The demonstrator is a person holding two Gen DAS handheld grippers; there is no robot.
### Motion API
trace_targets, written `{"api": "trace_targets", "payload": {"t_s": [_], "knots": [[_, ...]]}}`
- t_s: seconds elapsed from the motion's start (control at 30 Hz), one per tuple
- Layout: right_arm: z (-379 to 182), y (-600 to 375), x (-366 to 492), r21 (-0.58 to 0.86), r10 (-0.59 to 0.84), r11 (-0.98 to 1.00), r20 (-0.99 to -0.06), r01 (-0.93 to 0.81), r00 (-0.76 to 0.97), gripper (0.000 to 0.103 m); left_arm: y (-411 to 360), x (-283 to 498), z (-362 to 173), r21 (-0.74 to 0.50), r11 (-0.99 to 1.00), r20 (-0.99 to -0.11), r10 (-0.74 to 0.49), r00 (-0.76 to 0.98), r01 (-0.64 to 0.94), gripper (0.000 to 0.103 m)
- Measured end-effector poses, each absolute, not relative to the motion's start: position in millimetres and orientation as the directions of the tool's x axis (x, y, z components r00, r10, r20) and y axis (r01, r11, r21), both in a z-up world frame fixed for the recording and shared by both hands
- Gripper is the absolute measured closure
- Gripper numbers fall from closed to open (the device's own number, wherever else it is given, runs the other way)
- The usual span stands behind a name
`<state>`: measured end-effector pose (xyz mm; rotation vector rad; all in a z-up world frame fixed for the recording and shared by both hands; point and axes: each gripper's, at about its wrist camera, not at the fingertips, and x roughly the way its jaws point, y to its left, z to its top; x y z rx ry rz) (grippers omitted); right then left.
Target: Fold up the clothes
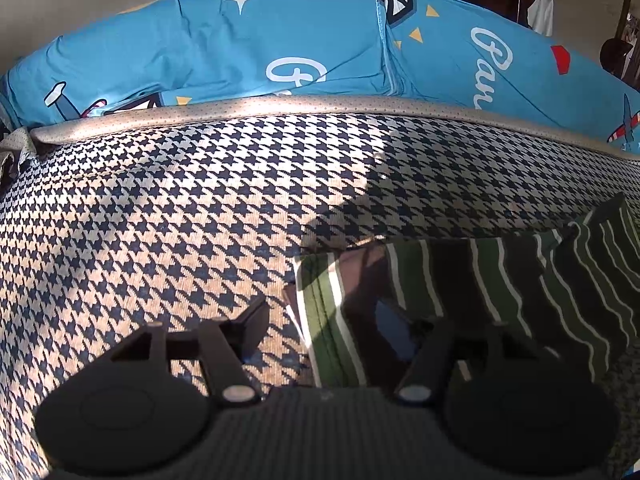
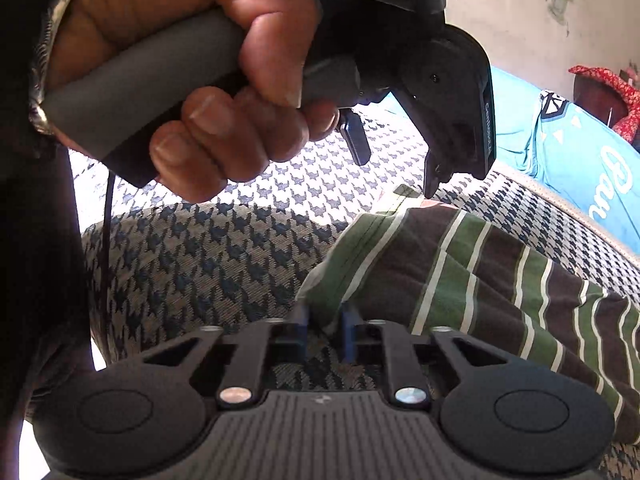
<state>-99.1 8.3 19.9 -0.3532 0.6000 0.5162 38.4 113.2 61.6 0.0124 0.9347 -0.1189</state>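
In the left wrist view, the left gripper (image 1: 326, 326) is seen with its two fingers spread wide and nothing held between them. One finger (image 1: 250, 326) stands over the houndstooth mattress (image 1: 160, 208); the other is over the edge of one striped garment (image 1: 472, 296), green and brown with white lines, which lies flat on the mattress at the lower right. Whether that finger touches the cloth cannot be told, as it sits in deep shadow. Behind the mattress's grey piped edge, one blue printed sheet (image 1: 280, 44) is bunched along the wall.

In the right wrist view, the right gripper (image 2: 325, 334) is shown with its two blue-padded fingers (image 2: 347, 334) drawn close together, and a corner of the striped garment (image 2: 460, 272) is pinched between them. The rest of the garment is spread to the right across the mattress (image 2: 192, 260). Above it, one hand (image 2: 188, 76) is wrapped around a grey handle, with the left gripper (image 2: 436, 182) pointing down just above the garment's far edge. The blue sheet (image 2: 592, 168) is visible at the right.
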Motion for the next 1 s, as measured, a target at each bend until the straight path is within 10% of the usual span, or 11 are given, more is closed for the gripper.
{"api": "trace_targets", "payload": {"t_s": [0.37,1.0], "knots": [[36,-10,-80,0.191,0.470,0.863,-0.645,-0.468,0.603,0.095,113,38,62,-0.036,0.993,-0.800,-0.094,0.593,0.110,0.038],[42,-44,-89,0.226,0.475,0.870,-0.623,-0.439,0.621,0.084,94,37,57,-0.012,0.989,-0.801,-0.099,0.591,0.150,0.029]]}}
